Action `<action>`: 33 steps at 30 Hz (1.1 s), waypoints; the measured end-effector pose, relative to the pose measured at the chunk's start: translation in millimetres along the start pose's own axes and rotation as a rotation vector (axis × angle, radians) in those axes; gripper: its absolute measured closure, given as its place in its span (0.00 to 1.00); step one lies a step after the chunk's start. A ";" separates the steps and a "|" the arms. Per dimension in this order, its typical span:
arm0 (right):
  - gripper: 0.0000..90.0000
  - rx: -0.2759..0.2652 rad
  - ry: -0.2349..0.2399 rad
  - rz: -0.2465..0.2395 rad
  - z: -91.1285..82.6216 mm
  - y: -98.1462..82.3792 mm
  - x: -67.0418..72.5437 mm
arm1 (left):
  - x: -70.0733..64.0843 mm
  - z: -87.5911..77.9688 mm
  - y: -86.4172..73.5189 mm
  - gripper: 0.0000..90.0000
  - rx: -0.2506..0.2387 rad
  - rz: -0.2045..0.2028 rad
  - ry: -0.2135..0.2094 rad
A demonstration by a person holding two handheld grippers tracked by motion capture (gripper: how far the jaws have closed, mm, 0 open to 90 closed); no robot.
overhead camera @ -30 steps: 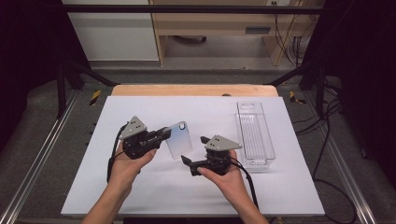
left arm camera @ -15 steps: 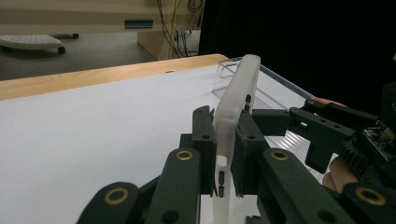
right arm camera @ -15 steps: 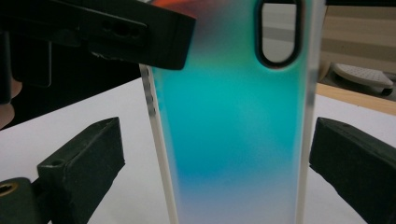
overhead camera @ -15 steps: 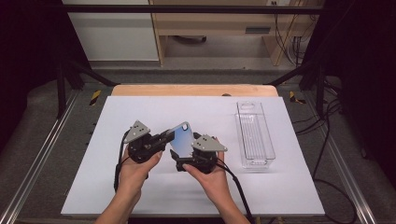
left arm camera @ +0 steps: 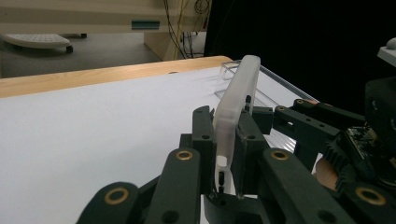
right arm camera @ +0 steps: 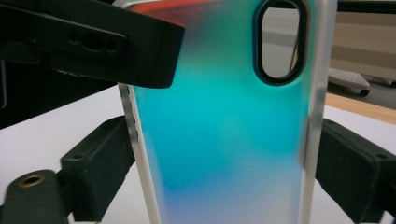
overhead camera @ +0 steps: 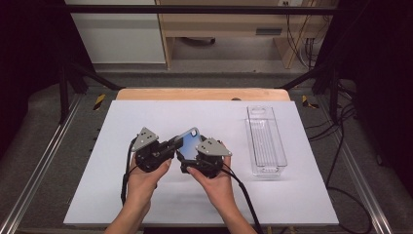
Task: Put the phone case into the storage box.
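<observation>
A translucent phone case (overhead camera: pixel 188 138) with a blue-green sheen and an oval camera hole is held up above the white table (overhead camera: pixel 146 117). My left gripper (overhead camera: pixel 175 145) is shut on it, its jaws clamping the thin case (left arm camera: pixel 235 105) front and back near one end. My right gripper (overhead camera: pixel 188 156) comes from the right, and its jaws have just been closing. Its pads (right arm camera: pixel 100 156) now meet both long edges of the case (right arm camera: pixel 224 135). One jaw of the left gripper (right arm camera: pixel 93 42) crosses the case's upper left corner in the right gripper view.
A clear, narrow plastic tray (overhead camera: pixel 265 141) lies lengthwise on the right part of the table. A wooden strip (overhead camera: pixel 199 94) runs along the far edge. Metal rails and cables flank the table on both sides.
My right hand has moved left to the case, and its jaws now straddle the case. The left gripper has shifted slightly right, still holding the case.
</observation>
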State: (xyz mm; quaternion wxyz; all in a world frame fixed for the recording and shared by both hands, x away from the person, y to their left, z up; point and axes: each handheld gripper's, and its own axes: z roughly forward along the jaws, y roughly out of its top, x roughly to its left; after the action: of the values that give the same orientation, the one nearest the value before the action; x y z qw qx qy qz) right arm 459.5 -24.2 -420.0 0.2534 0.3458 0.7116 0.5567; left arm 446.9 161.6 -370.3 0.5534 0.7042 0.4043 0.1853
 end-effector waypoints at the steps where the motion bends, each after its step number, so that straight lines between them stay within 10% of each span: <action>1: 0.14 -0.003 0.000 -0.001 0.5 0.1 0.5 | 0.2 0.2 0.2 0.90 0.000 -0.003 0.004; 33: 0.19 -0.013 -0.004 -0.155 1.9 13.8 0.6 | 1.1 -1.2 6.1 0.90 0.021 -0.043 0.009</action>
State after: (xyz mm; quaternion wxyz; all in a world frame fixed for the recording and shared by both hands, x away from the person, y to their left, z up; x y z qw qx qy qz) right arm 463.4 -20.6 -407.2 0.2993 0.2891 0.7321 0.5394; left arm 448.9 162.8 -364.5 0.5482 0.7002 0.4237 0.1722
